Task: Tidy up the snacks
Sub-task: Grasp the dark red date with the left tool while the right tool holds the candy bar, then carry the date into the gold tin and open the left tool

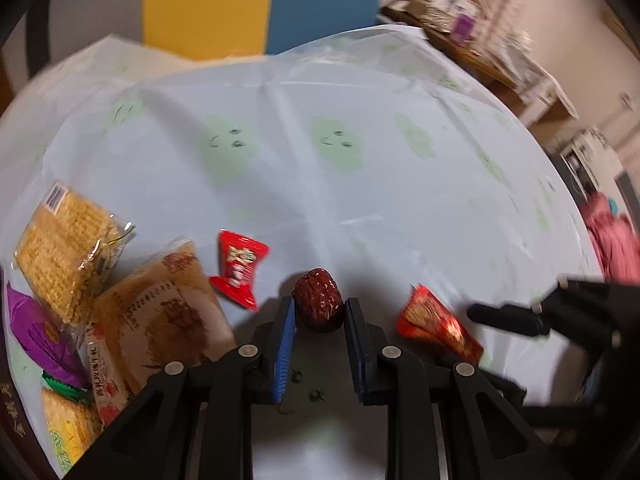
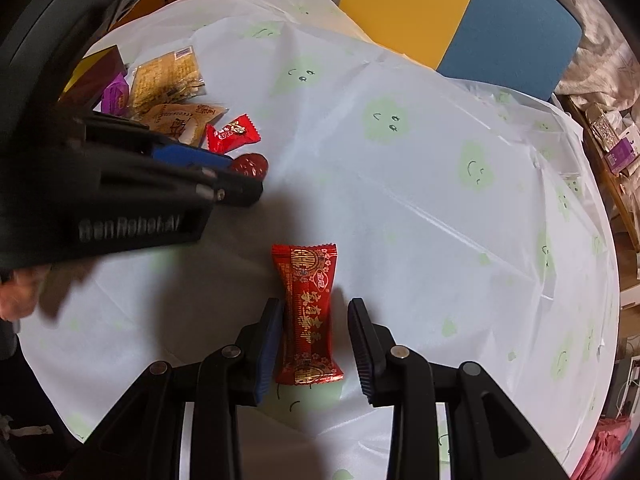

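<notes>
A wrinkled dark red date (image 1: 318,300) sits on the pale tablecloth (image 1: 360,184), with my left gripper (image 1: 320,305) shut on it, blue pads on both sides. In the right wrist view the same gripper (image 2: 246,178) reaches in from the left with the date (image 2: 251,165) at its tips. A long red and gold candy (image 2: 306,316) lies lengthwise between the fingers of my right gripper (image 2: 315,306). The left pad touches it and a gap shows on the right, so the gripper is open. That candy (image 1: 438,326) lies just right of my left gripper.
A pile of snacks lies at the left: a small red candy (image 1: 239,268), a beige cake packet (image 1: 168,312), yellow cracker packets (image 1: 64,248) and a purple packet (image 1: 32,332). A dark box (image 2: 96,76) stands behind them. A person's hand (image 2: 16,292) shows at the left edge.
</notes>
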A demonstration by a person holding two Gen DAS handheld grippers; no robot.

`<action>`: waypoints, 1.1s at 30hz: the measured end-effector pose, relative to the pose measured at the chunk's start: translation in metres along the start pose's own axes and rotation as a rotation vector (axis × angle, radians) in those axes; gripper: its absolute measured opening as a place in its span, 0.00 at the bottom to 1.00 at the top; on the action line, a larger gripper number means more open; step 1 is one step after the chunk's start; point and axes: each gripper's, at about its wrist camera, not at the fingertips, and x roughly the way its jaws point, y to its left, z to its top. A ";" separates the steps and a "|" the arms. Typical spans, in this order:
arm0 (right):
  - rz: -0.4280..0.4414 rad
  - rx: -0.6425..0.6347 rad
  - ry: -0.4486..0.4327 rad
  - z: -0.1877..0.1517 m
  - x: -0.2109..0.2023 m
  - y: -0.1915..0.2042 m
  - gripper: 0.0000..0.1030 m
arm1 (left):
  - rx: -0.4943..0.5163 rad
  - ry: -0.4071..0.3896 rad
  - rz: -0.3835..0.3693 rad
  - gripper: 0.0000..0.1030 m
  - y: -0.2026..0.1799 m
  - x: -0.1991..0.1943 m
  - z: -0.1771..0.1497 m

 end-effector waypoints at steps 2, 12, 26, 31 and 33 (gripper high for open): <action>-0.001 -0.006 -0.001 0.000 0.000 0.001 0.30 | 0.003 -0.034 -0.030 0.24 0.000 -0.008 -0.010; -0.026 -0.031 0.036 -0.002 0.008 0.006 0.29 | 0.033 -0.122 -0.021 0.24 0.010 -0.052 -0.071; -0.030 -0.025 0.034 -0.003 0.009 0.007 0.26 | -0.142 -0.309 0.046 0.24 0.078 -0.142 -0.119; -0.047 -0.032 0.030 -0.002 0.010 0.008 0.26 | -0.312 -0.357 0.093 0.24 0.145 -0.175 -0.125; -0.050 -0.033 0.029 -0.003 0.010 0.010 0.26 | -0.381 -0.359 0.138 0.24 0.175 -0.181 -0.127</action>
